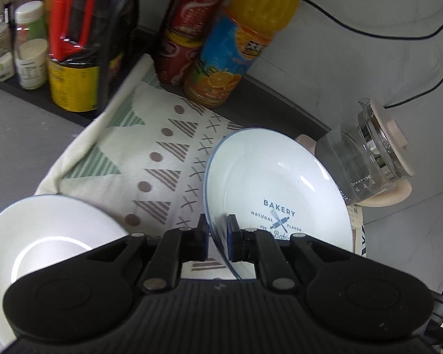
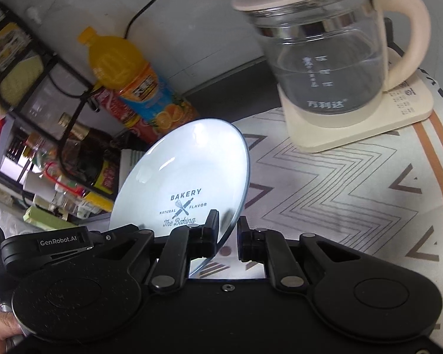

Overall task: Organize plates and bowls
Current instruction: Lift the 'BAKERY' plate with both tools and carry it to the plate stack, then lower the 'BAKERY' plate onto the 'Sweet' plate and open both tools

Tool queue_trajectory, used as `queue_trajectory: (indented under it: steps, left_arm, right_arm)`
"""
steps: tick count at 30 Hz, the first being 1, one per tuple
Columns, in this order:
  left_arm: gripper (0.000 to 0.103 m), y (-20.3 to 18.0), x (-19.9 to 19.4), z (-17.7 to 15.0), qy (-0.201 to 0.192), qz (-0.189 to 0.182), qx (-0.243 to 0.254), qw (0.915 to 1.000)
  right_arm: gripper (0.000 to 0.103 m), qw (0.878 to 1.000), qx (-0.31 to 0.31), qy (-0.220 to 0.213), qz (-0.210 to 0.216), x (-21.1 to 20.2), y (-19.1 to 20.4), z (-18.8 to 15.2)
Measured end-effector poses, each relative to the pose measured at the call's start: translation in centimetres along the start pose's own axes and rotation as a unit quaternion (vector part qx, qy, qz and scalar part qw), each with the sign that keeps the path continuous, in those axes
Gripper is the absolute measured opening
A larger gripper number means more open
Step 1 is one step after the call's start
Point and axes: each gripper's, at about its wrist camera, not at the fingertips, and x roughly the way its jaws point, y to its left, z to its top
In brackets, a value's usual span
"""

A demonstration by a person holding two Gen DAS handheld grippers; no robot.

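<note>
Left wrist: glossy round plate (image 1: 277, 188)

A: Where is the plate (image 1: 280, 183) sitting?
B: It is tilting above the cloth (image 1: 150, 147), with the kettle (image 1: 366, 159) standing right of it.
A: And behind?
B: The juice bottle (image 1: 236, 44) is standing behind it.

Glossy plate (image 1: 274, 183) — matt cloth (image 1: 150, 135)

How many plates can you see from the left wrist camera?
2. One Bakery-print plate stands on edge, pinched in the left gripper; a plain white plate sits at lower left, partly hidden behind the gripper. More may be out of view.
</note>
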Motion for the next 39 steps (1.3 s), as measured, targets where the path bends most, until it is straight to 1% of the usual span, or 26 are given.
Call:
queue_trajectory:
  steps: [5,23,27,32,39]
  left_arm:
    - [0.010,1.5,-1.9,-0.9,-0.014,0.005,-0.009,0.9998]
    - [0.010,8.2,-7.4,-4.6,-0.039,0.038,-0.048,0.9974]
    - [0.010,9.7,-8.2,-5.7,-0.040,0.047,-0.059,0.9964]
    - [0.010,11.6,-8.8,-7.1,-0.039,0.057,-0.072,0.9950]
    - [0.010,14.1,-8.9,-8.8,-0.032,0.072,-0.087,0.9930]
  right_arm:
    - [0.013,1.000,-0.013,0.004,0.007,-0.2,1.4,-1.3]
    - [0.014,0.997,-0.069,0.030,0.034,-0.1,7.1,-6.3]
    - [0.014,0.995,-0.083,0.034,0.039,0.1,8.3,-7.6]
    - [0.015,0.994,-0.088,0.049,0.043,0.5,9.4,-9.3]
    - [0.015,0.991,-0.112,0.061,0.036,1.2,11.1,-11.4]
